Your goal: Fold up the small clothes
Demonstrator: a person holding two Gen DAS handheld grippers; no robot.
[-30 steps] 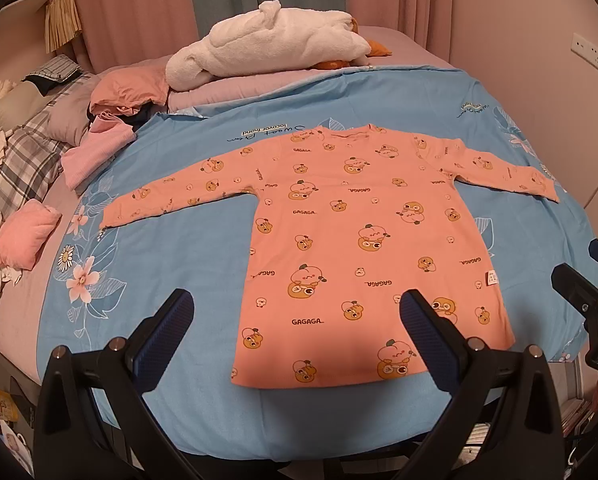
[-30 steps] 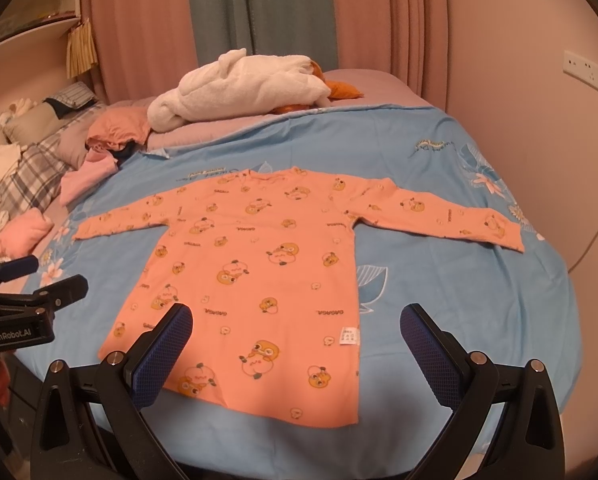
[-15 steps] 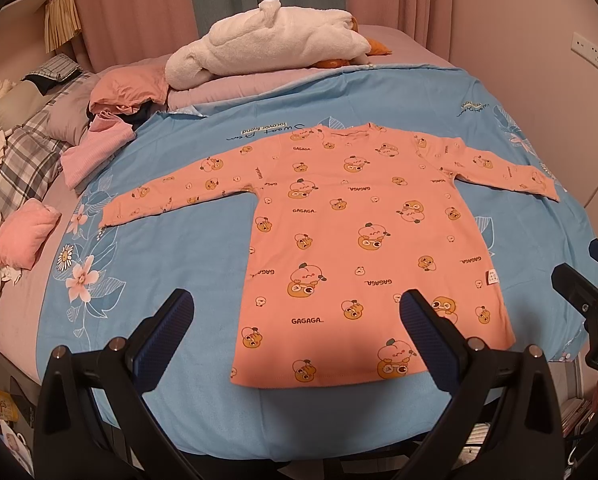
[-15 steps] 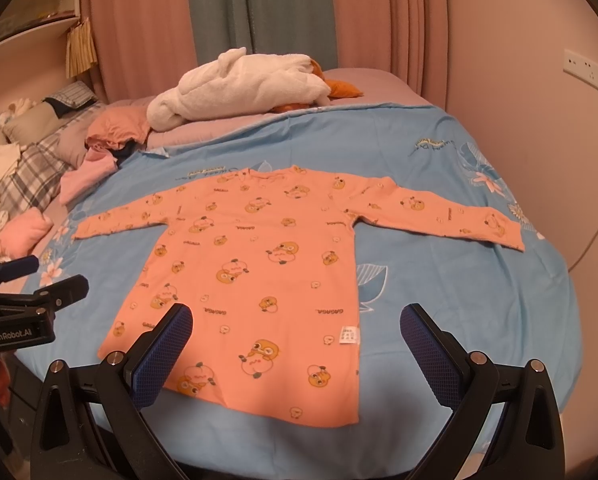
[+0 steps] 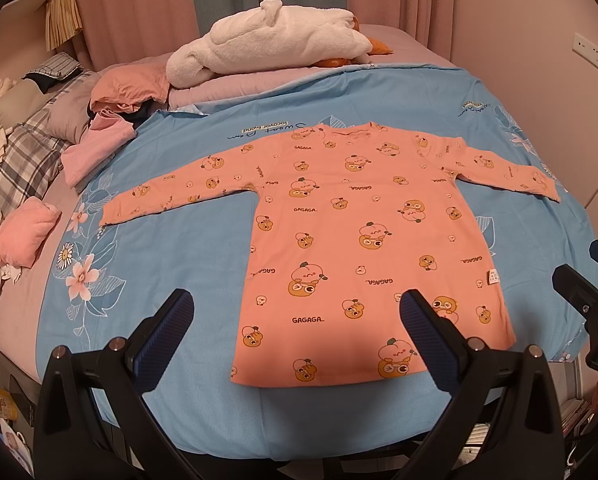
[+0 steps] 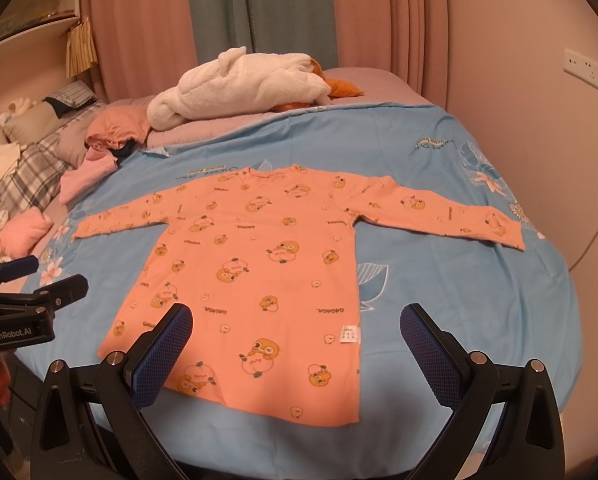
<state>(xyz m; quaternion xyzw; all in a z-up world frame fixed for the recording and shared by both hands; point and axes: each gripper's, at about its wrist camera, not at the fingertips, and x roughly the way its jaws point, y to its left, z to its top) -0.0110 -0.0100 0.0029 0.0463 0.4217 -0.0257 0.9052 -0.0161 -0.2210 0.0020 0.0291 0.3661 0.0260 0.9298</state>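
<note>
An orange long-sleeved child's shirt [image 5: 359, 232] with a cartoon print lies flat on the blue bedspread [image 5: 171, 248], both sleeves spread out, hem toward me. It also shows in the right wrist view [image 6: 259, 264]. My left gripper [image 5: 295, 320] is open and empty, held above the bed's near edge by the shirt's hem. My right gripper [image 6: 299, 332] is open and empty, held above the hem's right part. Each gripper shows at the edge of the other's view: the right gripper [image 5: 583, 280] and the left gripper [image 6: 27, 284].
A white plush toy [image 5: 271, 48] lies on the purple bedding at the back. Pink folded clothes [image 5: 23, 232] and other garments [image 5: 99, 148] lie along the left side with plaid bedding [image 5: 15, 160]. A wall [image 6: 539, 120] runs along the right.
</note>
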